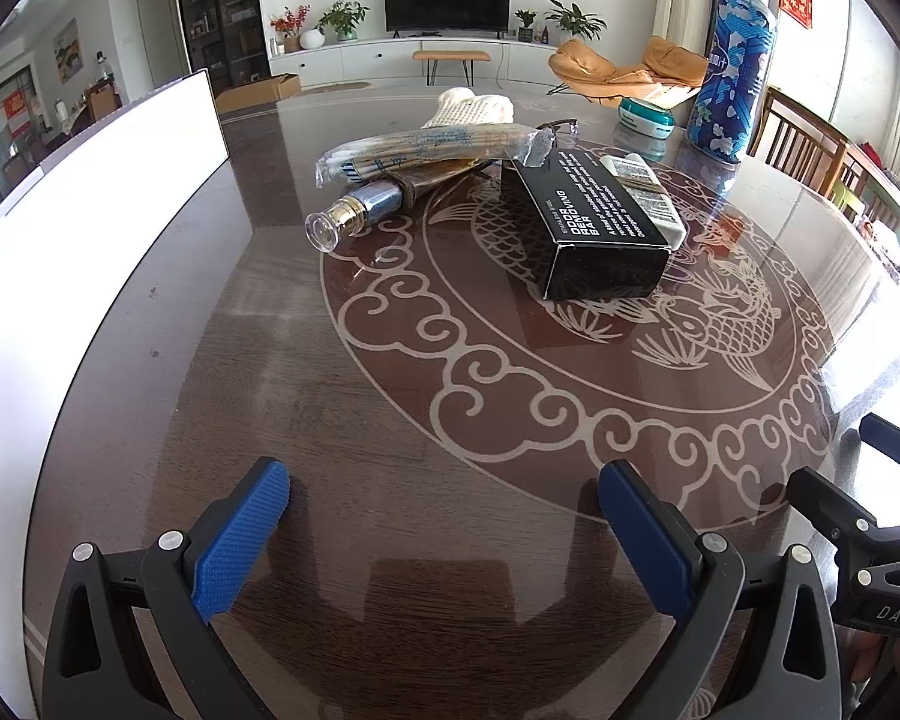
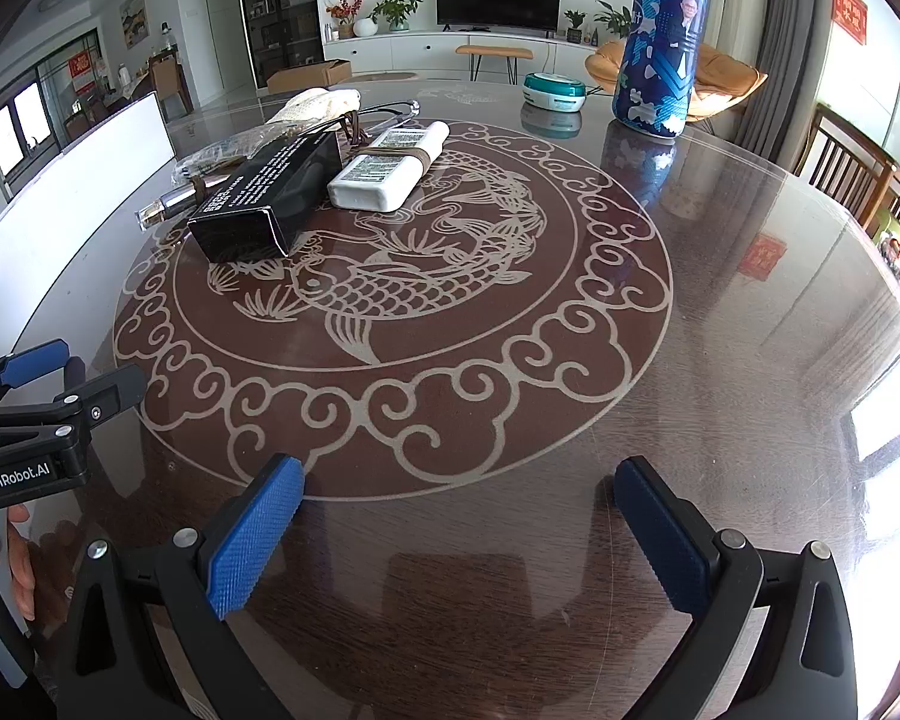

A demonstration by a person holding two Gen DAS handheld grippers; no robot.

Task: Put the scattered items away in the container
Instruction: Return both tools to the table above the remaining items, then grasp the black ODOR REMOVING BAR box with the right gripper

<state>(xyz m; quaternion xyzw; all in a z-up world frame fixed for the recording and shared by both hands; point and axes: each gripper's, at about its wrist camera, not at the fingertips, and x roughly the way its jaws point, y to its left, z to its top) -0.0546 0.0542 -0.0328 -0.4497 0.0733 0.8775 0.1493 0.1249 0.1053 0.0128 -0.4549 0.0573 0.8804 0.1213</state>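
White container point(image 1: 90, 198) sits along the table's point(image 1: 390, 420) left edge, with the black box point(image 1: 594, 228), white bar point(image 2: 384, 171) and small bottle point(image 1: 354, 213) piled mid-table. Left gripper point(image 1: 444, 516) and right gripper point(image 2: 459, 516) hover near, jaws wide apart, holding nothing.

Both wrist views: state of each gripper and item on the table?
left gripper: open, empty, over the table.
right gripper: open, empty.
black box: lying flat, closed.
white power bank: lying flat, strap around it.
perfume bottle: on its side, capped.
bagged chopsticks: lying over the bottle.
blue can: upright.
teal container: lid shut.
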